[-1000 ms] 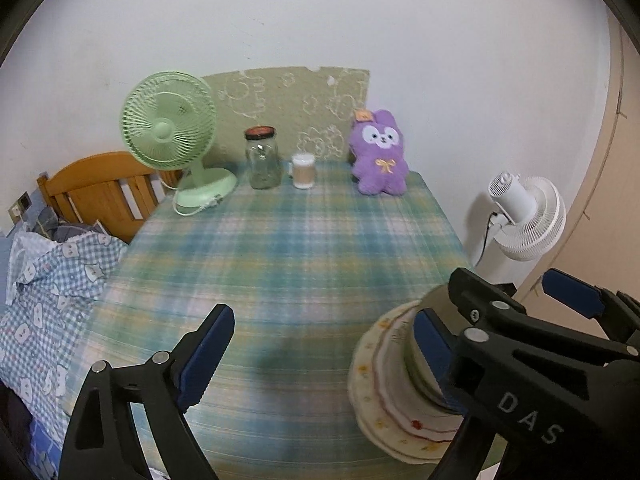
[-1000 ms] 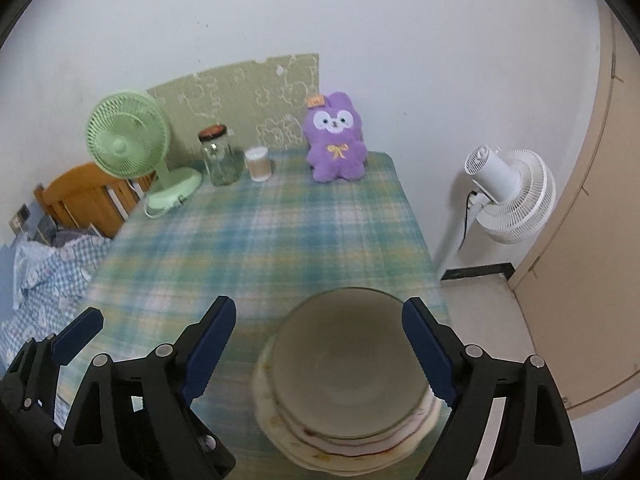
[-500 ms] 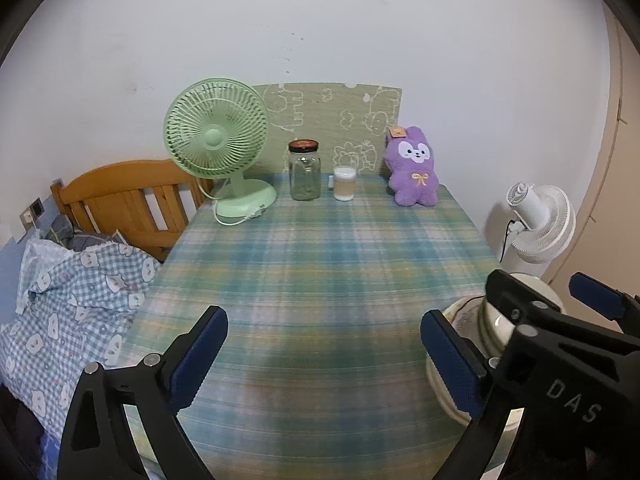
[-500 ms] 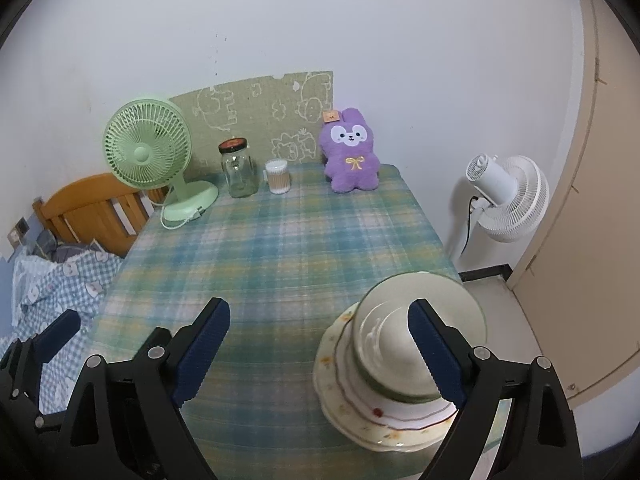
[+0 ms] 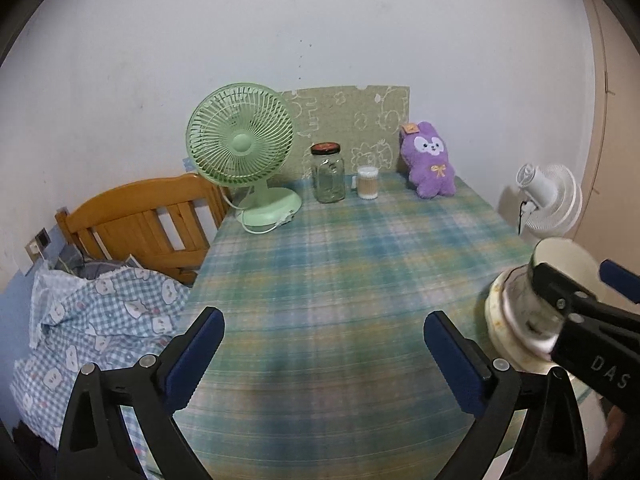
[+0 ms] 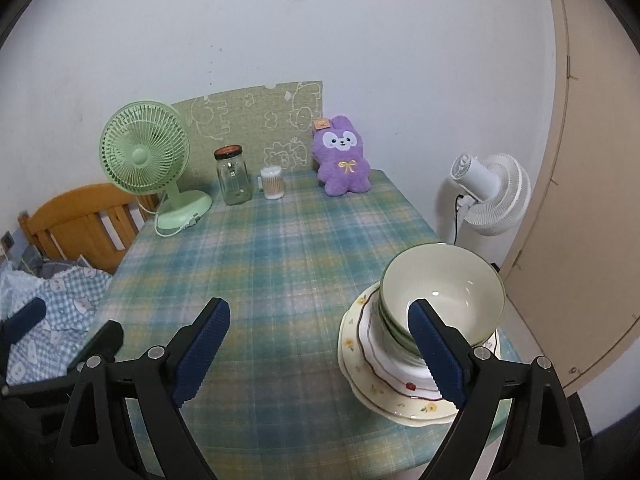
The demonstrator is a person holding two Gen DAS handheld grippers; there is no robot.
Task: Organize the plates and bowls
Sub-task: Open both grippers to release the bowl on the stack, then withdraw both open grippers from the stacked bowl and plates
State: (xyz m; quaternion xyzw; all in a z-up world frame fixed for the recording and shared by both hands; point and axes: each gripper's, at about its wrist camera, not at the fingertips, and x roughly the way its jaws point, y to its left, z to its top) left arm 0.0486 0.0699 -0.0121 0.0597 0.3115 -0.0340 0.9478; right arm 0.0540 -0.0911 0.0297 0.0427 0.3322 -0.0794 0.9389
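Observation:
A stack of flower-patterned plates (image 6: 384, 388) sits at the table's near right corner, with nested green-rimmed bowls (image 6: 444, 300) on top. The stack also shows in the left wrist view (image 5: 516, 316), partly behind the right gripper's arm. My right gripper (image 6: 320, 356) is open and empty, above the table left of the stack; its right finger (image 6: 436, 352) overlaps the bowls in view. My left gripper (image 5: 324, 360) is open and empty over the table's near edge, left of the stack.
On the plaid tablecloth (image 6: 280, 264) at the back stand a green desk fan (image 6: 148, 160), a glass jar (image 6: 232, 176), a cotton swab cup (image 6: 273, 183) and a purple plush (image 6: 344, 160). A white floor fan (image 6: 488, 196) stands right; a wooden chair (image 5: 140, 224) and checked bedding (image 5: 92, 320) left.
Both grippers have pulled back and shifted left from the stack. The bowls stood between the right gripper's fingers a second ago and now lie to its right.

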